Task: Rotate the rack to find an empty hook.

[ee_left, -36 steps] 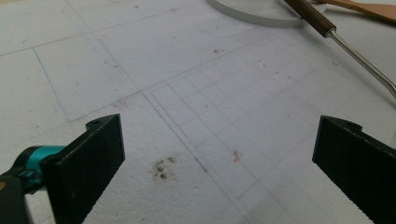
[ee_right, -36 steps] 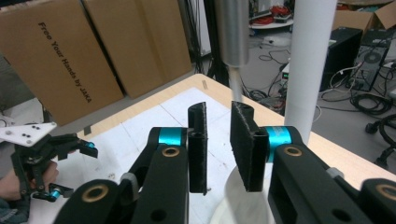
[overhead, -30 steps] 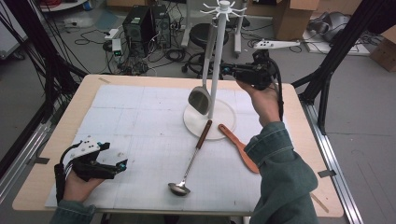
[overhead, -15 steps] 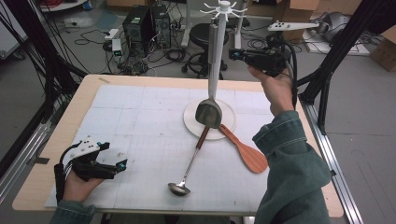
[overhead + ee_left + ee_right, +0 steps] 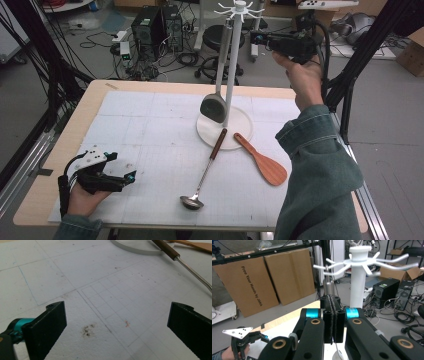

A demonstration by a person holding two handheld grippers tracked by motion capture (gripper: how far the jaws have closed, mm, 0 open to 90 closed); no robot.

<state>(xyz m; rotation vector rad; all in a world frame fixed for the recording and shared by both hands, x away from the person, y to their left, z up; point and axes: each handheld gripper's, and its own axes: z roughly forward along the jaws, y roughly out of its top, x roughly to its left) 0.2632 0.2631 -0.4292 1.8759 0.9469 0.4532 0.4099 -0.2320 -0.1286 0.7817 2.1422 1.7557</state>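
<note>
The right hand-held gripper, jaws pinched flat with apparently nothing between them, hovers at the rack's three o'clock beside the hanging spatula, whose handle loop could slip off the hook if bumped.

White rack; grey spatula; reddish-brown wooden paddle; steel ladle, brown handle; white gridded mat on tan tabletop.
</note>
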